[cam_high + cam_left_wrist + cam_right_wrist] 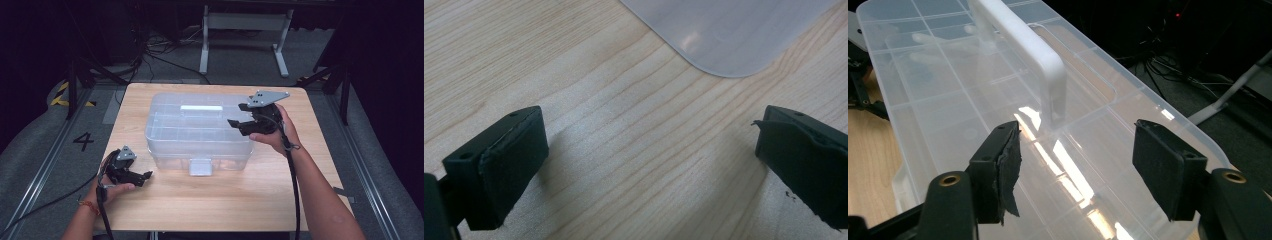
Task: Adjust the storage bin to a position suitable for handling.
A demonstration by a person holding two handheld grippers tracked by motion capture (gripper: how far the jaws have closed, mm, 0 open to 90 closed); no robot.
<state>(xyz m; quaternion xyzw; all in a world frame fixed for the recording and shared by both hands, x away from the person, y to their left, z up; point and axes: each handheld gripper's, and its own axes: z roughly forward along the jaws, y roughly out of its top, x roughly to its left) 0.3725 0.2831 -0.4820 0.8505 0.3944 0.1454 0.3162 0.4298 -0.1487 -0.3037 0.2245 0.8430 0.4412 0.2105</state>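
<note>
The storage box sits mid-table, its handle on the lid and its latch on the near wall. The left gripper lies low just beside the box's near-left corner — jaws apart over bare wood. The right gripper hangs above the box's right end — handle ahead of its jaws.

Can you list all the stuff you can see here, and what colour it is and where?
plastic box: one, clear, lid shut, middle of the table
handle: one, white, on the box lid
latch: one, whitish, front of the box
table: one, light wood, under everything
metal stand: one, white, on the floor behind the table
left gripper: one, black, open, low over the table left of the box
right gripper: one, black, open, above the box's right end
</note>
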